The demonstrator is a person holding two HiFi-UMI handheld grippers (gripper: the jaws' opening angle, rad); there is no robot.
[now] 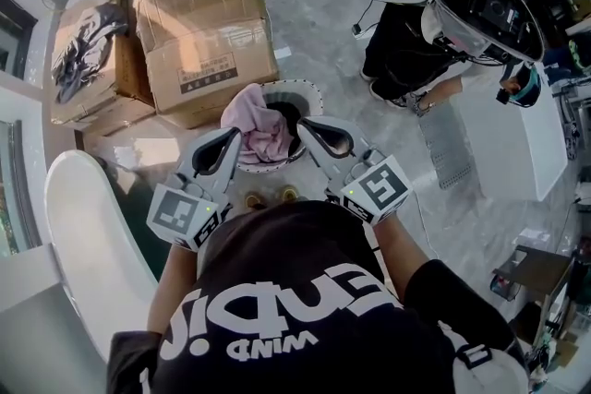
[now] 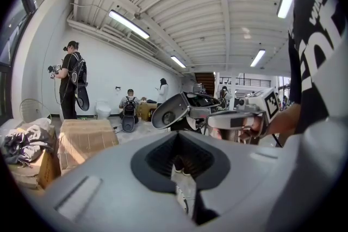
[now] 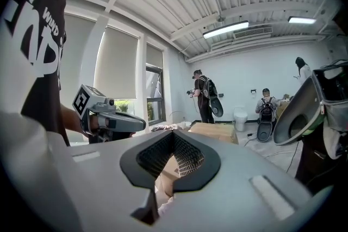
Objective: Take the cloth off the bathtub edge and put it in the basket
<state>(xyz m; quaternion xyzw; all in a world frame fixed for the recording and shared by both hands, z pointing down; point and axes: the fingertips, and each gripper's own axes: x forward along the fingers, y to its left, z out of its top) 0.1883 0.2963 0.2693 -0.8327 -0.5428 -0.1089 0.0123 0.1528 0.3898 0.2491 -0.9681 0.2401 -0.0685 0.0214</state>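
Beside the white bathtub [image 1: 88,235] we see the round basket [image 1: 294,89] holding the pink cloth [image 1: 257,126], bunched over its rim, and near it our left gripper [image 1: 235,136] and right gripper [image 1: 302,125], both with jaws together and empty.

White print "WIND" legible on black T-shirt [image 1: 277,300], just behind left gripper [image 1: 228,141] and right gripper [image 1: 307,128]; larger lettering beside it not fully readable. Printed label [image 1: 205,69] on cardboard box [image 1: 199,9] beyond left gripper: illegible.
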